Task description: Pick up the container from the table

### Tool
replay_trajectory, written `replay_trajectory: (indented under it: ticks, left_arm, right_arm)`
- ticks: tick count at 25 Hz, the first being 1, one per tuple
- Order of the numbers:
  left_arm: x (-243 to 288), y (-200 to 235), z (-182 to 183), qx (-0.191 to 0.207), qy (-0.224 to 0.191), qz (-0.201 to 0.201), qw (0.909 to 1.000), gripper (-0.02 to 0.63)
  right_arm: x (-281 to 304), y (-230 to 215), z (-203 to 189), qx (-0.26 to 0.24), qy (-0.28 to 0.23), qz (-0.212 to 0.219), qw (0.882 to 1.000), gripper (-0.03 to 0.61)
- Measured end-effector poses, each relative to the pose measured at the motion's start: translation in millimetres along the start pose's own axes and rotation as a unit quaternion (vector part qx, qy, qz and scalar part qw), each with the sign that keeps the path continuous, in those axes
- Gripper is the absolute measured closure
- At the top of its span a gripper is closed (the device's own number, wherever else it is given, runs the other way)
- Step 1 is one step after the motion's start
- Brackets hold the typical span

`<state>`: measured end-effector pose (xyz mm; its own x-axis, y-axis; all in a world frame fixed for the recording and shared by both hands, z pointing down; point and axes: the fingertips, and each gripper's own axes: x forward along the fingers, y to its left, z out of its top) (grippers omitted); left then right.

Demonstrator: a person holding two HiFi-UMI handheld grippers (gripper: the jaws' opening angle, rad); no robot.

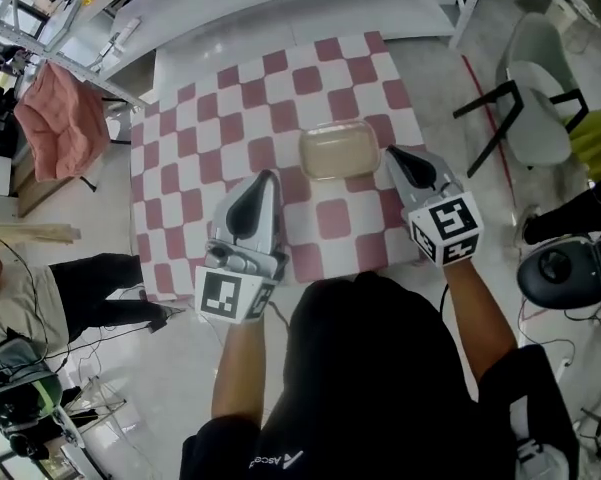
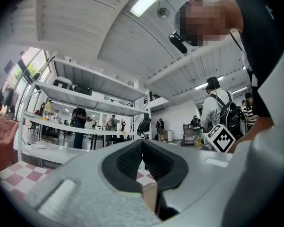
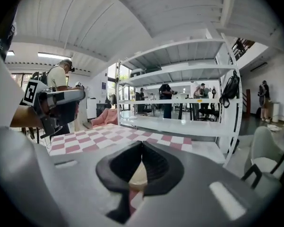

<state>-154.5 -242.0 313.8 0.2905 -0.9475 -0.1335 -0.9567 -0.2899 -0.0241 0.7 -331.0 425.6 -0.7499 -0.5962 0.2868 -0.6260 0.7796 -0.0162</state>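
Container [image 1: 338, 151], lidded and translucent, is set on the checked tabletop [image 1: 190, 138], long axis crosswise, just left of the nearer right hand-held gripper [image 1: 395, 156] and ahead-right of the left hand-held gripper [image 1: 268, 180]. Both are clenched on nothing.

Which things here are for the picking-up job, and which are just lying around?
For the job:
- the container on the checkered table
- the left gripper and the right gripper, both shut, one on each side of the container

Just lying about:
- the pink cloth hanging off to the left
- the white chair on the right
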Motion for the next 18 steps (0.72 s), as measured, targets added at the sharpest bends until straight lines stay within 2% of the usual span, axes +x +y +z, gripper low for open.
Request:
replay_trajectory:
  ticks: [4, 5, 6, 7, 13, 18]
  left_arm:
    - [16, 14, -7, -0.004, 0.000, -0.006, 1.0000, 0.603]
    - [18, 17, -9, -0.007, 0.001, -0.009, 0.9999, 0.604]
    - [20, 19, -11, -0.010, 0.001, -0.012, 0.9999, 0.603]
    - [22, 20, -13, -0.014, 0.002, -0.016, 0.9998, 0.603]
    - [26, 22, -26, -0.027, 0.013, -0.039, 0.9988, 0.604]
    - [22, 24, -34, -0.032, 0.025, -0.044, 0.9982, 0.603]
  right_arm:
    - [26, -16, -23, 0.040, 0.043, -0.006, 0.998, 0.574]
    - [32, -17, -29, 0.052, 0.056, -0.003, 0.997, 0.544]
    - [38, -19, -35, 0.064, 0.068, 0.000, 0.996, 0.487]
    - [43, -21, -41, 0.076, 0.081, 0.002, 0.994, 0.477]
    - [68, -31, -77, 0.155, 0.143, 0.006, 0.977, 0.477]
    - [78, -40, -95, 0.233, 0.162, 0.016, 0.959, 0.477]
